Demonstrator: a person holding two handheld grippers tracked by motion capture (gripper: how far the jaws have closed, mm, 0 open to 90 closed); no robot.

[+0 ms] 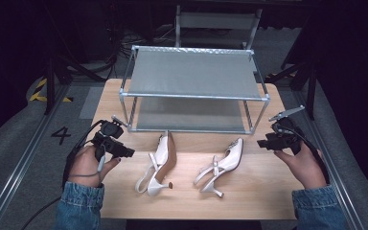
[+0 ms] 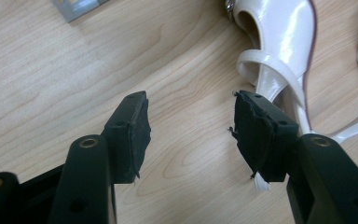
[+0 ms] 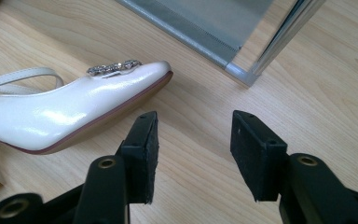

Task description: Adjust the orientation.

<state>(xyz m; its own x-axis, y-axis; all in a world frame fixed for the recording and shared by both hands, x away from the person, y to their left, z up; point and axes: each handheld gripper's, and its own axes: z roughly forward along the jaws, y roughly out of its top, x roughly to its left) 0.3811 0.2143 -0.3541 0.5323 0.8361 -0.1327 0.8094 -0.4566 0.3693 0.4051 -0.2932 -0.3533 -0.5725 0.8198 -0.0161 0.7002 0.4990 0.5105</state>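
Observation:
Two white slingback high-heeled shoes lie on the wooden table (image 1: pixel 249 191). The left shoe (image 1: pixel 159 163) rests on its side, sole turned right; the right shoe (image 1: pixel 223 165) stands upright with a jewelled trim at its toe. My left gripper (image 1: pixel 130 153) hovers just left of the left shoe, open, with only bare wood between its pads (image 2: pixel 137 133); the left shoe (image 2: pixel 279 46) is up and right of them. My right gripper (image 1: pixel 260 143) sits to the right of the right shoe's toe, open and empty, with the right shoe (image 3: pixel 70 109) to the left of its fingertips (image 3: pixel 147 149).
A two-tier metal shoe rack (image 1: pixel 194 72) with grey fabric shelves stands at the back of the table, its corner post (image 3: pixel 279 39) close ahead of the right gripper. The floor drops off past both side edges.

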